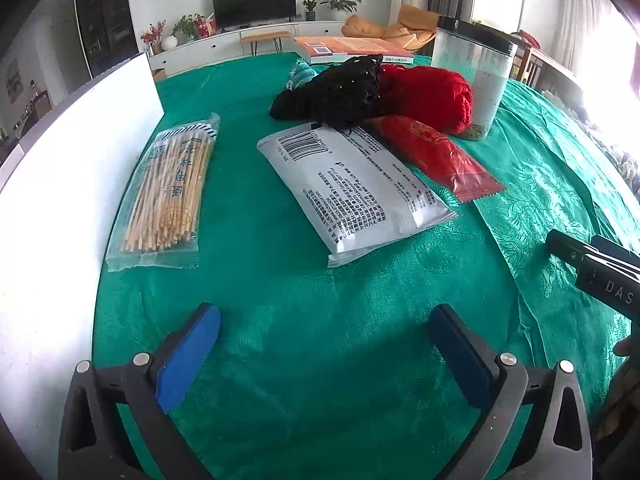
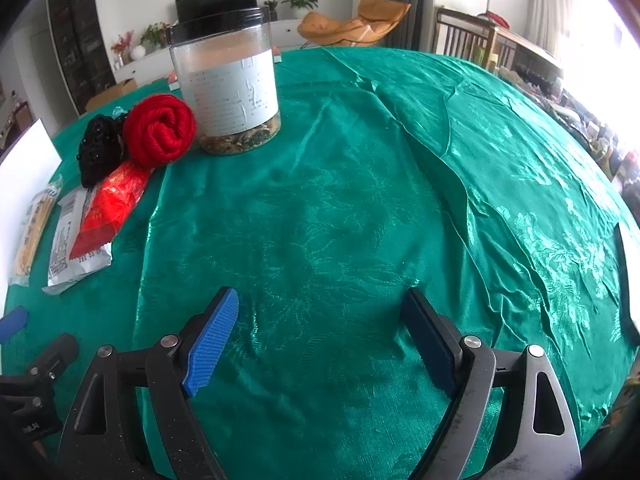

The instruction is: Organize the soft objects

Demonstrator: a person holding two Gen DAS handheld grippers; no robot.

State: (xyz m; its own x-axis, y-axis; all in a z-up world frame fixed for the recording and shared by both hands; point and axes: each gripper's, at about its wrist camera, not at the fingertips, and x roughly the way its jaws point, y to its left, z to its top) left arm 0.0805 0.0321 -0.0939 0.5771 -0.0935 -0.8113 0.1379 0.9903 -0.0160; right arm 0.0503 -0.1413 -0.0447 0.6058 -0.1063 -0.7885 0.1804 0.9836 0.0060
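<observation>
now we are looking at the soft things bunched near the middle of the green tablecloth (image 1: 320, 320): a red yarn ball (image 1: 428, 96) is lying against a black knitted piece (image 1: 340, 94), and both are sitting just beside a clear jar (image 1: 476, 80) with a black lid and a pale label whose print is too small for us to read. a red foil packet (image 1: 436, 156) is resting in front of the yarn, overlapping the edge of a grey pouch (image 1: 356, 188) that is showing a barcode and dense small text we cannot make out. further left, a clear bag of wooden skewers (image 1: 172, 188) is lying with blue characters on it, next to a white board (image 1: 60, 200). behind the pile an orange book (image 1: 344, 46) is lying flat.

we are holding our left gripper (image 1: 324, 344) low over bare cloth, its jaws standing wide apart and gripping nothing. our right gripper (image 2: 320, 336) is hovering over open cloth well to the right of the pile, jaws likewise spread wide and empty. on its body, seen from the left wrist, the letters "das" are showing.
</observation>
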